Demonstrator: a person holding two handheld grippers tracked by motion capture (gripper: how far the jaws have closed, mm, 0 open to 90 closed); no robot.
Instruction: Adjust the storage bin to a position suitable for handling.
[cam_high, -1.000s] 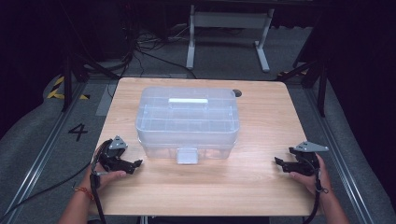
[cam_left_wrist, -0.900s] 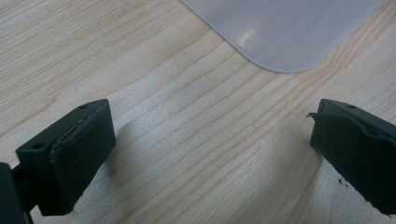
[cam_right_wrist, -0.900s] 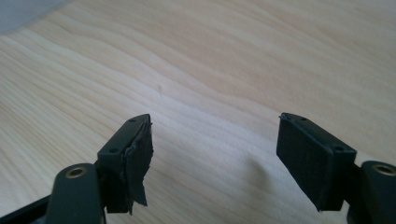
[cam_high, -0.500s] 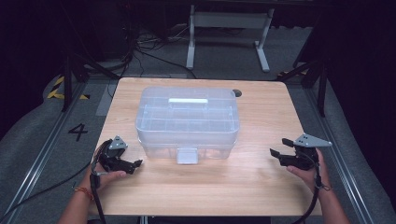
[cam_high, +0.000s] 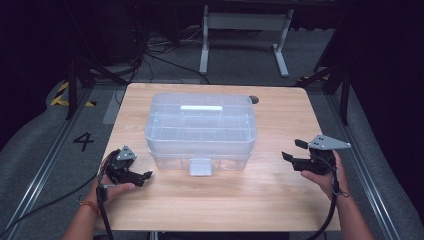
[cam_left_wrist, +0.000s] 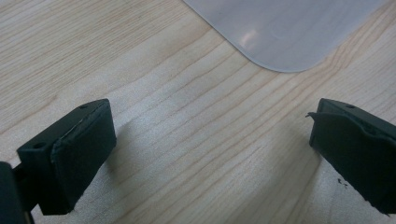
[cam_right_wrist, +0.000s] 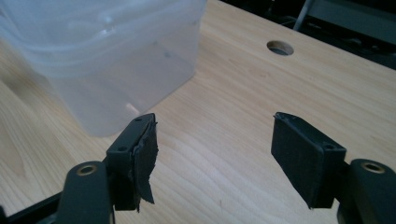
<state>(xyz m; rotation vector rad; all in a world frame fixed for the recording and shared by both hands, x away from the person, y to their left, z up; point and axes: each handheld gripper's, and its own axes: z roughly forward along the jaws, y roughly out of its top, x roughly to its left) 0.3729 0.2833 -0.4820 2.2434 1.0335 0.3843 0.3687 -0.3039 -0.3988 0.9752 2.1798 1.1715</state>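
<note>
A clear plastic storage box with a lid, a top handle and a front latch stands on the middle of the wooden table. My left gripper rests low at the box's front left corner, open, with bare wood between its pads. A rounded edge of the box lies just ahead of it. My right gripper hangs above the table to the right of the box, pointing towards it. Its jaws have just been closing a little but stand open with nothing between them. The box wall is ahead on its left.
A round hole is in the tabletop behind the box's right end. Cables trail from both grippers over the table's near edge. A metal stand and floor cables are beyond the far edge. Bare wood lies to the right of the box.
My right gripper has risen off the table and shifted left towards the box. The left gripper and the box have not moved.
</note>
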